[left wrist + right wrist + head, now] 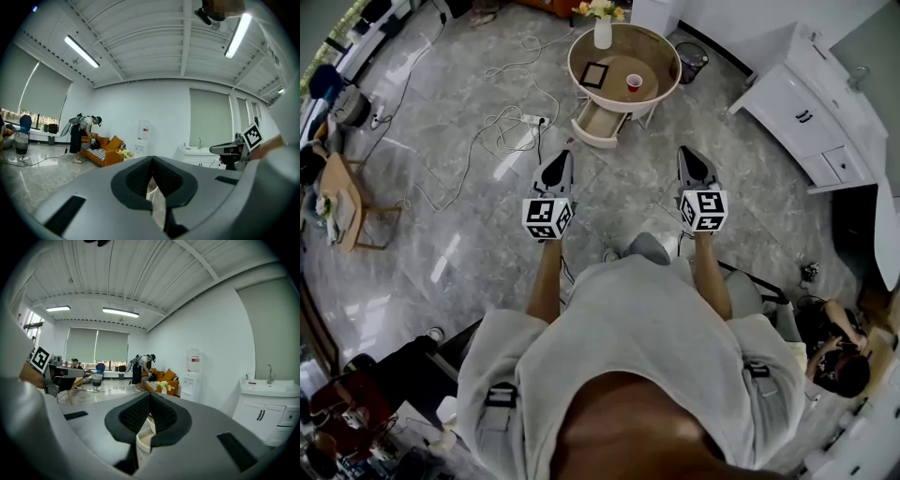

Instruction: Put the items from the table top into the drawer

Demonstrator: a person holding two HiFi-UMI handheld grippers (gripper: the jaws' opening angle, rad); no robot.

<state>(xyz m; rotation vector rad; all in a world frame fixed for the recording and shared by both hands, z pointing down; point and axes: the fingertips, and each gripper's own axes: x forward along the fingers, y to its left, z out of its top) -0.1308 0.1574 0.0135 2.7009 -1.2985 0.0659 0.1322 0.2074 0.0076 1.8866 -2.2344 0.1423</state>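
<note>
A round wooden table [575, 71] stands ahead on the floor. On it are a white vase with flowers [602, 31], a black picture frame [594, 74] and a small red cup [634, 82]. Its drawer [600, 123] is pulled out toward me and looks empty. My left gripper [562, 155] and right gripper [686, 151] are held side by side, well short of the table, both shut with nothing in them. The left gripper view shows the pads [151, 161] pressed together. In the right gripper view, part of the drawer [145, 439] appears below the closed jaws [149, 399].
Cables and a power strip [532, 120] lie on the marble floor left of the table. A waste bin [691, 61] and a white cabinet [806, 112] stand to the right. A wooden chair [342, 202] is at far left. A person [839, 361] sits at lower right.
</note>
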